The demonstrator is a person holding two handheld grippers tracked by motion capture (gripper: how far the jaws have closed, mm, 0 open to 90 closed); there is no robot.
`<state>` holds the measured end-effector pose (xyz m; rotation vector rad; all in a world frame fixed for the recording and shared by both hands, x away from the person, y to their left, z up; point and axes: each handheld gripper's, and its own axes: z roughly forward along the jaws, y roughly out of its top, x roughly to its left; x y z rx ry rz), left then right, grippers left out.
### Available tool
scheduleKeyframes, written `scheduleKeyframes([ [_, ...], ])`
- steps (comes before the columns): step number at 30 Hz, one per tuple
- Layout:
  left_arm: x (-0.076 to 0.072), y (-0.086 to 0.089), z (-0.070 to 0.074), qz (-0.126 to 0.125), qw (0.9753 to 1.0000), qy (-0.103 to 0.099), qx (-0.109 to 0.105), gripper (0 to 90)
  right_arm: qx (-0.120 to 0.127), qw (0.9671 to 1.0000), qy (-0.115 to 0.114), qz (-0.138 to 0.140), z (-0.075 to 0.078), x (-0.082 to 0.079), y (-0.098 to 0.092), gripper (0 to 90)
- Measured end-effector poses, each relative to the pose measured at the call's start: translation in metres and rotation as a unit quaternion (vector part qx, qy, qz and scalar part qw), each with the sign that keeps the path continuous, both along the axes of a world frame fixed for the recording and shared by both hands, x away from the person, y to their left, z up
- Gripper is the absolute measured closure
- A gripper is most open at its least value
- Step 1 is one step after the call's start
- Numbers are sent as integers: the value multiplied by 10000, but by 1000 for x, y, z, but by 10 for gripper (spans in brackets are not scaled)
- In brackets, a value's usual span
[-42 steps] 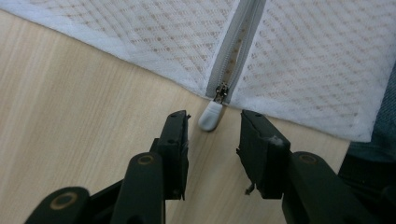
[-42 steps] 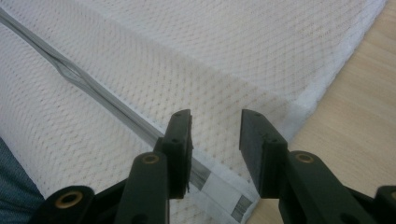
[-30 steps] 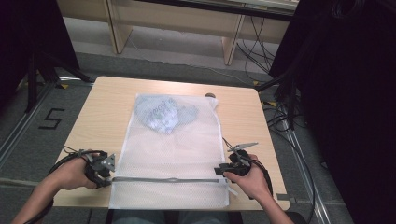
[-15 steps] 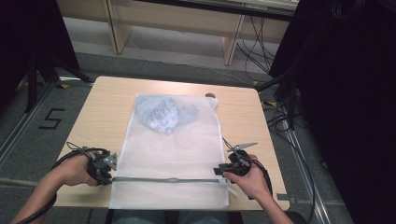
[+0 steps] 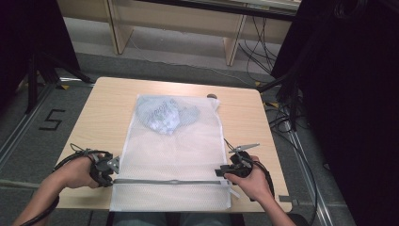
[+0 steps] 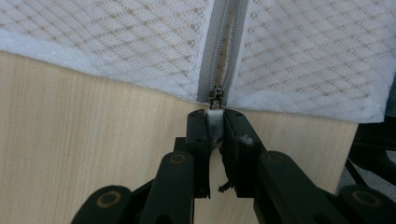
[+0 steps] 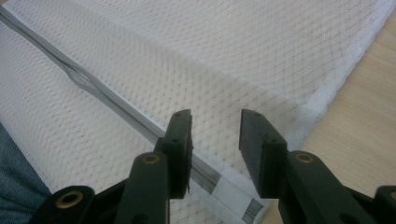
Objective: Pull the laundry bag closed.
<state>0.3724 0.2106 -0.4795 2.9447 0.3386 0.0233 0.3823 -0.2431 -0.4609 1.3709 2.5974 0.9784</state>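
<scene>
A big white net bag (image 5: 171, 155) lies flat on the wooden tabletop (image 5: 103, 108). Its near end hangs a little over the edge by the person. A grey zipper (image 5: 169, 181) runs across the bag close to that end. Inside the far part of the bag sits a crumpled bundle (image 5: 164, 114) in pale blue and grey.

The left tool (image 6: 215, 126) is at the left end of the zipper, right at the bag's edge. Its two black jaws are pressed together on the small white pull tab (image 6: 214, 122) of the zipper. The left hand (image 5: 75, 172) holds it low on the tabletop.

The right tool (image 7: 215, 135) is at the right end of the zipper, over the net. Its jaws are spread apart with nothing between them. The right hand (image 5: 251, 181) holds it near the bag's right side.

A small dark round thing (image 5: 212, 96) lies on the tabletop by the bag's far right corner. Black cables (image 5: 282, 117) lie on the floor to the right of the tabletop. A 5 (image 5: 51, 120) is marked on the floor at the left.
</scene>
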Motion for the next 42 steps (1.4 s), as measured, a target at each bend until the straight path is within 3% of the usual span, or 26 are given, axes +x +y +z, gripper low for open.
scheduleKeyframes([
  [14,-2,-2,14,36,10000,-56,24,810,8,10000,12,-8,-1,1,1,648],
  [17,-3,-4,18,3,10000,-77,56,810,8,9999,121,93,-2,1,1,647],
  [21,-2,-8,23,-39,9999,-96,41,812,-47,9999,96,50,-2,1,2,647],
  [22,-2,-9,24,-54,9999,-93,46,812,-45,9997,229,-5,-2,0,3,647],
  [23,-2,-10,24,-32,10000,-87,26,815,-50,9999,90,46,-4,1,3,647],
  [25,-1,-11,25,-61,9999,-82,63,816,-64,9999,78,69,-5,1,3,647],
  [27,-1,-12,26,-65,9999,-75,66,818,-142,9994,300,-52,-5,0,4,647],
  [35,1,-19,26,-109,9999,-53,75,828,-97,9997,236,59,-8,1,5,646],
  [42,3,-28,26,-150,9999,-74,8,833,-138,9993,354,16,-8,0,7,645],
])
